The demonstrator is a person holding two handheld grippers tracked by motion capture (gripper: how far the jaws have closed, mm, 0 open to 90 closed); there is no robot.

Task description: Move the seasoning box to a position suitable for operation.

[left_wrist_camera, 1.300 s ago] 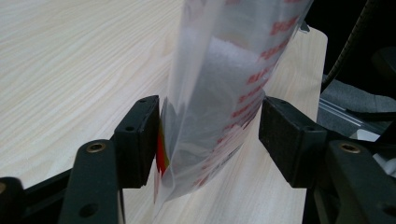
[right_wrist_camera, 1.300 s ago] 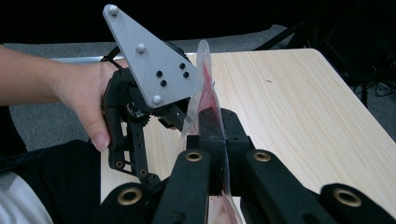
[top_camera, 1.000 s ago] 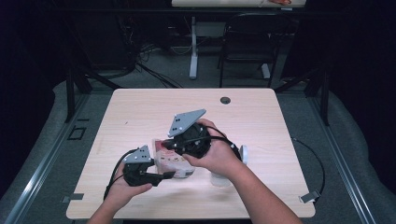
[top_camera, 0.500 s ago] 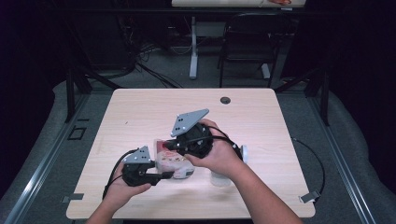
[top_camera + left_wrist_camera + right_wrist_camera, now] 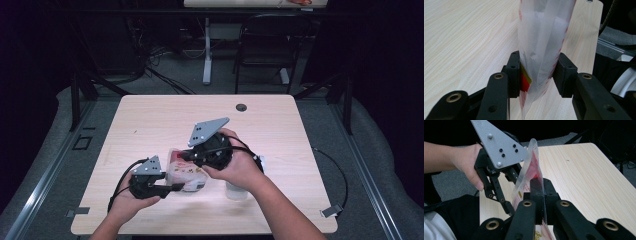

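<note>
Near the desk's (image 5: 150, 120) front edge, the right gripper (image 5: 541, 195) pinches a thin, translucent red-printed plastic bag (image 5: 541, 42), while the left gripper's (image 5: 539, 75) jaws, just closing, bracket its crinkled film.

Bag (image 5: 186, 172) between both tools, above table (image 5: 150, 125)

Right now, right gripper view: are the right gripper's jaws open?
No: the right gripper has its jaws shut on an edge of the plastic bag.
</note>
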